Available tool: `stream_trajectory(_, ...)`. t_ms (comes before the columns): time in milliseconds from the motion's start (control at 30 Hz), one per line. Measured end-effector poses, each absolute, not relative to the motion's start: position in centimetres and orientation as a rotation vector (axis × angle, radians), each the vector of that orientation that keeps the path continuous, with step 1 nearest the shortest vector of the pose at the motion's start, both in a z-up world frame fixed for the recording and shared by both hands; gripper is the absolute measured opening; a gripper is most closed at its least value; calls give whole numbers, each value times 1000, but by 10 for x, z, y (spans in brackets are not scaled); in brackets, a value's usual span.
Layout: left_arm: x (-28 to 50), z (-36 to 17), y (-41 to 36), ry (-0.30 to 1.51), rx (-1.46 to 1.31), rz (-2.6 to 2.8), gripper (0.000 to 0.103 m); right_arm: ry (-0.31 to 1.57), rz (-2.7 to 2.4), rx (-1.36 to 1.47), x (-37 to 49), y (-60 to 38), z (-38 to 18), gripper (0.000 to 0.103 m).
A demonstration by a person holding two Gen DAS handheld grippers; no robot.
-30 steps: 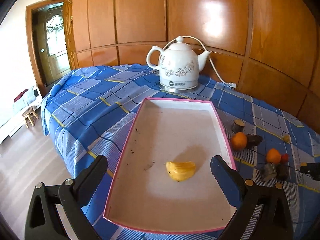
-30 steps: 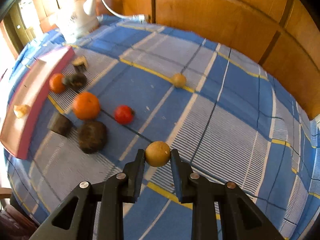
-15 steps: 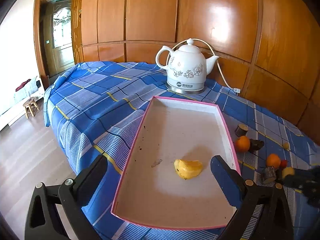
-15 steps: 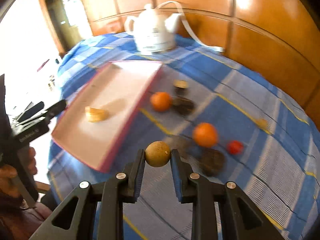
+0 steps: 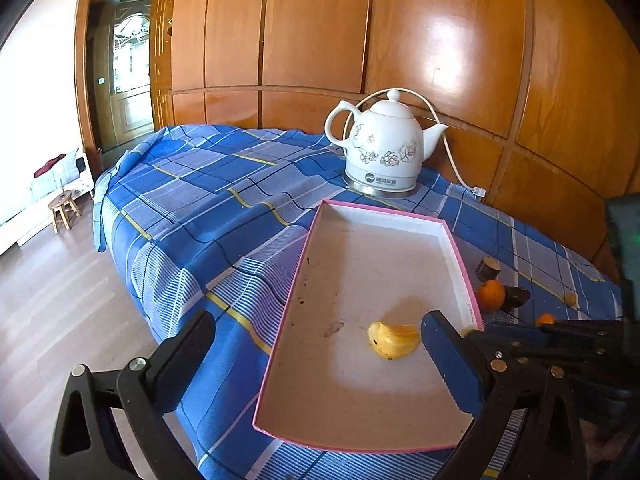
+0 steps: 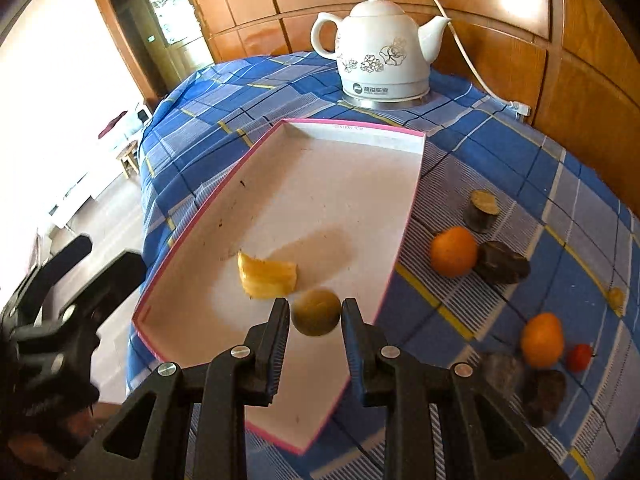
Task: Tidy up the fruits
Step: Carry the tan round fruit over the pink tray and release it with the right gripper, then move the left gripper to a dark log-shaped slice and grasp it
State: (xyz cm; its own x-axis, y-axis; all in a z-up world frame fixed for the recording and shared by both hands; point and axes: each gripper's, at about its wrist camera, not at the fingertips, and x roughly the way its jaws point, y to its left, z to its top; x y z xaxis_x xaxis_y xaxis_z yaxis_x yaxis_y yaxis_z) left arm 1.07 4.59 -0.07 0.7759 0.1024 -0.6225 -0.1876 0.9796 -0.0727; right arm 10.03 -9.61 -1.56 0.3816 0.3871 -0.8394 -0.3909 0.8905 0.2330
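At far left of the right wrist view, the left gripper [image 6: 80, 264] hangs just off the table edge, its fingers spread wide with nothing between them; a dark, blurred shape behind it, possibly the holder's hand, cannot be made out. Centre frame, a pink-rimmed tray [image 6: 412, 216] lies on the blue plaid cloth [image 6: 500, 152], a yellow fruit wedge [image 6: 266, 276] resting on its white floor. At bottom centre the right gripper [image 6: 316, 314] is clamped on a small round brownish fruit [image 6: 316, 312], held above the tray's near end just beside the wedge. A white floral kettle [image 6: 380, 52] stands beyond the tray at the top, its cord trailing right. Right of the tray lie two oranges [image 6: 454, 252], a small red fruit [image 6: 580, 357] and several dark lumps [image 6: 502, 262], the lowest partly covered by the gripper's frame.

In the left wrist view, the left gripper [image 5: 316, 356] straddles the tray's [image 5: 296, 284] near left corner, its right finger covering part of the rim beside the wedge [image 5: 394, 340]. The right gripper [image 5: 560, 344] enters from the right edge, its tips and load hidden behind that finger. The kettle [image 5: 384, 152] sits upper centre.
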Motion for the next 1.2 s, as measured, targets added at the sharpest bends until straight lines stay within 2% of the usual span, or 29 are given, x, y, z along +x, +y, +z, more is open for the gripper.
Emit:
stream_trajectory(67, 10, -2, 47, 667, -133, 158, 103, 1059, 490, 10, 100, -96, -15, 36)
stream_trajectory(367, 11, -4, 43, 677, -125, 144, 103, 1017, 438, -29, 73, -116, -7, 38)
stream_trajectory(500, 11, -5, 40, 684, -120, 135, 103, 1005, 403, -36, 61, -134, -5, 43)
stream_trajectory(1200, 12, -6, 16, 714, -64, 85, 103, 961, 198, -46, 46, -230, 15, 44)
